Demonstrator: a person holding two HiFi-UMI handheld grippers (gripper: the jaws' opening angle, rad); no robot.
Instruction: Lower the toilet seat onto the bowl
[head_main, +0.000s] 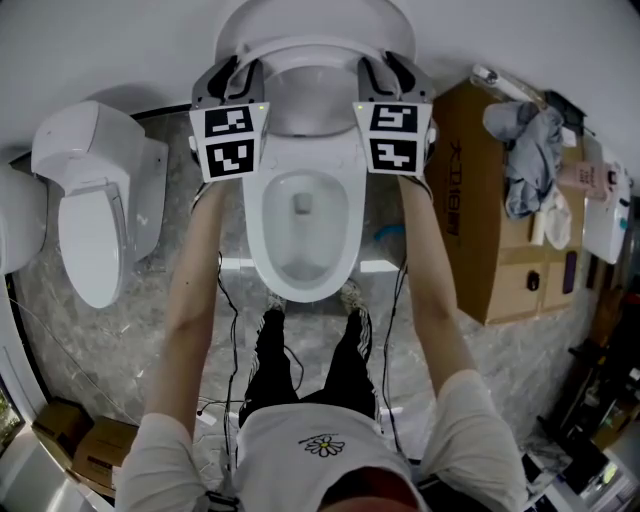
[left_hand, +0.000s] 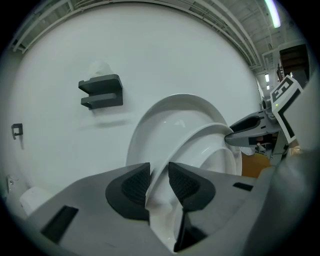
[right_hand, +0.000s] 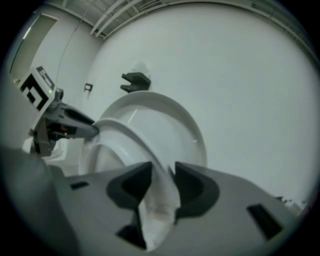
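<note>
The white toilet seat (head_main: 310, 48) stands tilted forward between the raised lid (head_main: 315, 20) and the bowl (head_main: 258, 215). My left gripper (head_main: 240, 82) holds the seat's left edge and my right gripper (head_main: 385, 78) its right edge. In the left gripper view the seat's rim (left_hand: 200, 137) runs between the dark pads (left_hand: 134, 186) of the left gripper (left_hand: 159, 177), which press on it. In the right gripper view the seat (right_hand: 125, 132) likewise sits pinched in the right gripper (right_hand: 162, 182), with the lid (right_hand: 172, 117) behind it.
A second white toilet (head_main: 85, 210) stands to the left. A cardboard box (head_main: 480, 210) with grey cloth (head_main: 530, 150) on top stands to the right. The person's legs (head_main: 300, 360) are just in front of the bowl. A dark bracket (left_hand: 102, 92) hangs on the wall behind.
</note>
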